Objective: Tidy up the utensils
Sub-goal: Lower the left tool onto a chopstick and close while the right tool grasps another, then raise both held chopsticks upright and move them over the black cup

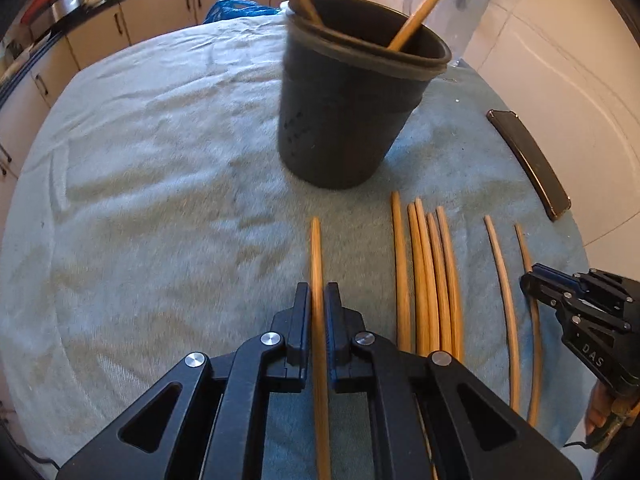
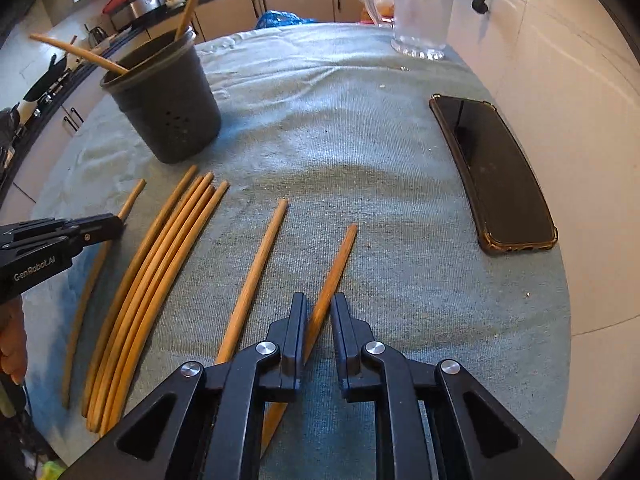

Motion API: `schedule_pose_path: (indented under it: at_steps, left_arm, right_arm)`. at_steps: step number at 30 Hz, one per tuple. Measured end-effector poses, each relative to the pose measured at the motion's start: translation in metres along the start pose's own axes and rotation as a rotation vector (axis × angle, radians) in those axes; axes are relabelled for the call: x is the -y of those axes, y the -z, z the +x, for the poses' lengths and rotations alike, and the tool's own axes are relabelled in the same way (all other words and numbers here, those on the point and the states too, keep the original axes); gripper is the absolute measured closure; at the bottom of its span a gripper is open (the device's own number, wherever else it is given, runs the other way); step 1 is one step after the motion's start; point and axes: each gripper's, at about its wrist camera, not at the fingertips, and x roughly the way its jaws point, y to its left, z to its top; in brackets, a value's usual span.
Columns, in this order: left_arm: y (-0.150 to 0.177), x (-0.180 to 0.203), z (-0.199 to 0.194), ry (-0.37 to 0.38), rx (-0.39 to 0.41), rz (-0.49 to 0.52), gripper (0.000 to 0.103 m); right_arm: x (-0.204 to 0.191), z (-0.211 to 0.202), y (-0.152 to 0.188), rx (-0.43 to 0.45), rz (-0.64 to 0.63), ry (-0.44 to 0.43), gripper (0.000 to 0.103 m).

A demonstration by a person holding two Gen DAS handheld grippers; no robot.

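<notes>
The left gripper [image 1: 318, 300] squeezes one chopstick [image 1: 316, 256] at mid frame. The right gripper [image 2: 320, 312] is almost closed around another stick [image 2: 336, 264], with a small gap on one side.

Odds and ends around the work surface

A grey-blue cloth [image 2: 360, 152] covers the table, rumpled on its left side. A black phone [image 2: 492, 172] in a brownish case lies flat near the cloth's right edge, screen up, and a clear glass jug [image 2: 420, 8] stands at the far end. Beyond the table's far edge sit a blue plastic bag [image 2: 280, 18] and cream kitchen cabinets [image 2: 296, 0] with dark handles, under a dark counter crowded with a steel pot [image 1: 66, 0] (its other clutter too blurred to name). Pale floor tiles [image 2: 560, 80] lie to the right.
</notes>
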Motion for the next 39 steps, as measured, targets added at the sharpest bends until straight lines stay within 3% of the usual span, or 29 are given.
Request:
schedule_pose_path:
  at_steps: [9,13,25,35,39]
  left_arm:
    - [0.007,0.001,0.0,0.001,0.071,-0.014,0.097]
    - [0.014,-0.005,-0.023,-0.017,0.121,-0.03,0.097]
    - [0.049,0.005,-0.133,-0.01,0.361,-0.037,0.097]
    - [0.099,0.026,-0.2,-0.105,0.519,0.085,0.097]
    - [0.11,0.031,-0.212,-0.1,0.551,0.098,0.097]
  right_arm:
    - [-0.018,0.008,-0.012,0.04,-0.039,0.055,0.095]
    - [-0.007,0.0,-0.011,0.064,0.032,-0.026,0.096]
    - [-0.013,-0.111,0.01,0.355,0.026,-0.095,0.096]
    - [-0.034,-0.17,0.041,0.483,-0.04,-0.098,0.096]
    - [-0.036,-0.185,0.051,0.514,-0.046,-0.105,0.096]
